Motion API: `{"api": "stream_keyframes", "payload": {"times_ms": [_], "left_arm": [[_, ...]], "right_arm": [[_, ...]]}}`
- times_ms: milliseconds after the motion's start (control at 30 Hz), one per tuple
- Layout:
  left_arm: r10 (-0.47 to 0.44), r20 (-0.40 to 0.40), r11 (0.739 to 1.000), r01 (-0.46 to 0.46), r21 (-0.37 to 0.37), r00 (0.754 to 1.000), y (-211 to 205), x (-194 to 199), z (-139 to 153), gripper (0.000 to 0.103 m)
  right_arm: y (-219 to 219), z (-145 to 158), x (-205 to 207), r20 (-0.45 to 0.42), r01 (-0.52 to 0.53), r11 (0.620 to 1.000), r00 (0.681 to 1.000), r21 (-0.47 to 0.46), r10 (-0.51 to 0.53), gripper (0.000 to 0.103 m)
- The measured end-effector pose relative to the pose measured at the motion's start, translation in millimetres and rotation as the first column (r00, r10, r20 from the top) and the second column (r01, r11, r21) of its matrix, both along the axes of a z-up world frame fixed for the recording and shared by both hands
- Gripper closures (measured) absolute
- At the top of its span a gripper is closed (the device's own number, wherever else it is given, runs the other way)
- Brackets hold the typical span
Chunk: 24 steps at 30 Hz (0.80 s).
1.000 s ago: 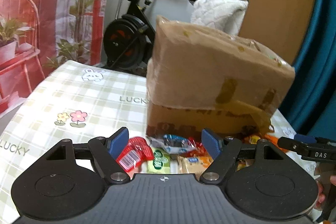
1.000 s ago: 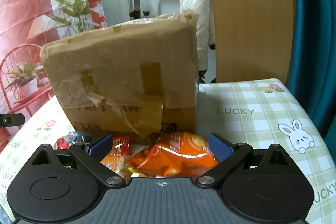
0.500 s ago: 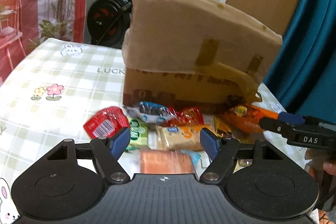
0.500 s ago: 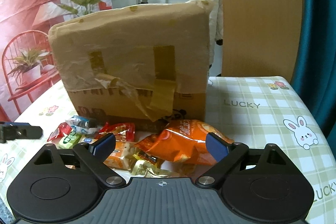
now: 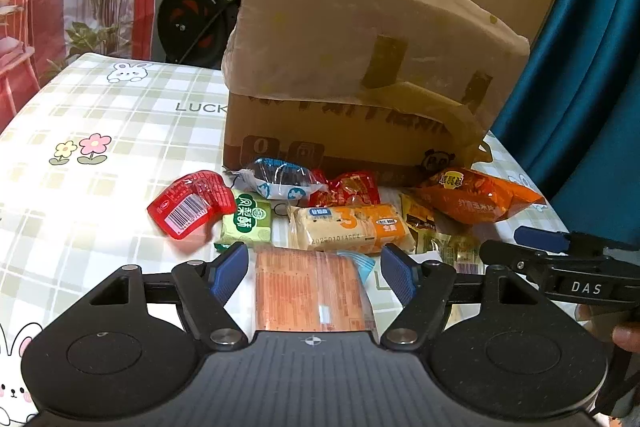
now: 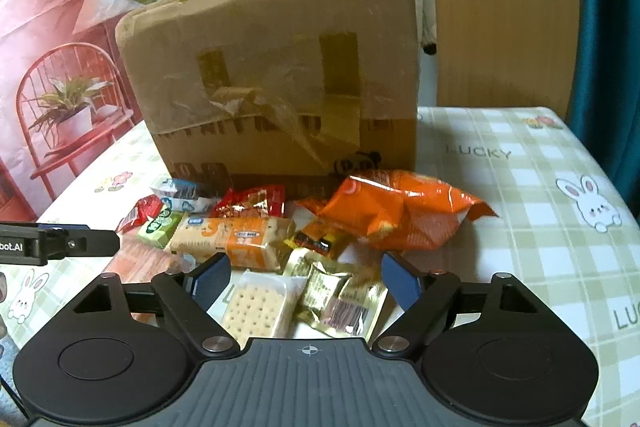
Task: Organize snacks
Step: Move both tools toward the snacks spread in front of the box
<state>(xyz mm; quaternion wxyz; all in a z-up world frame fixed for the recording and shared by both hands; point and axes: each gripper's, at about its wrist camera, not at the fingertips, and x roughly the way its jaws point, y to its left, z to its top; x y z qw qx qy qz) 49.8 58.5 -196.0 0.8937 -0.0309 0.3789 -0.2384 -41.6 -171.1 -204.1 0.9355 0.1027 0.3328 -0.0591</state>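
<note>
Both tools are released. The left tool (image 5: pixel 314 267) hangs over an orange pack (image 5: pixel 310 293); the right tool (image 6: pixel 306 281) over a cracker pack (image 6: pixel 256 309) and gold sachets (image 6: pixel 340 301). Snacks lie scattered on the tabletop (image 6: pixel 540 187), near a box (image 6: pixel 280 87).

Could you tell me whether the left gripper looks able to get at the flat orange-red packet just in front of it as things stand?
Probably yes. The left gripper has its jaws open, and the orange-red packet lies flat on the tablecloth between them with nothing on top. The biscuit pack sits just beyond, so a forward overshoot might nudge it.
</note>
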Motion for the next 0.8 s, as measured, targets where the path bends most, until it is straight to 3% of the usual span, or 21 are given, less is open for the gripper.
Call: {"api": "stream_keyframes", "payload": {"times_ms": [167,367,567,800], "left_arm": [[0.014,-0.002,1.0,-0.014,-0.004,1.0,1.2,0.8,-0.7,0.028],[0.017,-0.006,1.0,-0.017,-0.004,1.0,0.1,1.5,-2.0,0.028],[0.026,-0.012,1.0,-0.026,-0.004,1.0,-1.3,2.7,-4.5,0.028],[0.028,-0.019,1.0,-0.028,-0.007,0.999,-2.8,4.6,-6.2,0.028]], "right_arm": [[-5.9,-5.5,2.7,-0.015,0.023,0.999,1.0,-0.03,-0.024,0.028],[-22.6,-32.1,15.9,-0.086,0.061,0.993,0.994,-0.101,-0.07,0.035],[-21.5,-51.5,22.7,-0.156,0.032,0.994,0.987,-0.103,-0.048,0.037],[0.7,-48.7,10.4,-0.198,-0.041,0.999,0.98,-0.028,0.035,0.04]]}}
